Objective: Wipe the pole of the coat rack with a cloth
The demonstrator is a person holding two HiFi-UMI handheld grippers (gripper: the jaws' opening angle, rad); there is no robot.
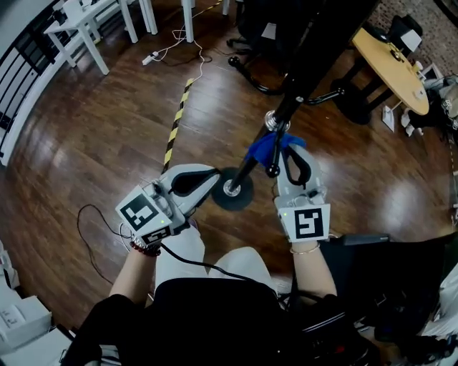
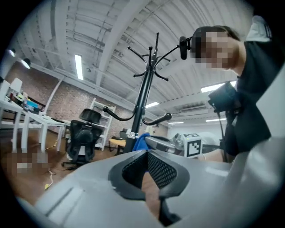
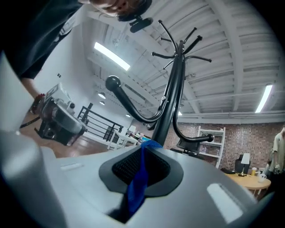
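The coat rack's black pole [image 1: 300, 78] rises from its round base [image 1: 232, 191] on the wooden floor [image 1: 107, 121], right in front of the person's knees. A blue cloth [image 1: 266, 148] sits against the lower part of the pole, a little above the base. The right gripper [image 1: 288, 149] has its jaws closed on that cloth. In the right gripper view, a blue strip [image 3: 139, 182] runs down between the two black pads, with the pole [image 3: 171, 98] standing just behind it.

The left gripper [image 1: 215, 174] lies low on the other side, its tips just beside the base. I cannot tell whether they touch it. Its jaws are drawn together with nothing between them, as the left gripper view shows [image 2: 147, 153]. Beyond them in that view stands the pole [image 2: 143, 102], with the cloth [image 2: 141, 141] at its foot.

A strip of yellow-and-black tape [image 1: 177, 121] runs along the floor to the left of the rack. A black office chair [image 1: 272, 43] stands behind it. A round wooden desk [image 1: 390, 61] is off to the right, well apart from the rack, and white desks [image 1: 93, 21] stand at the far left.
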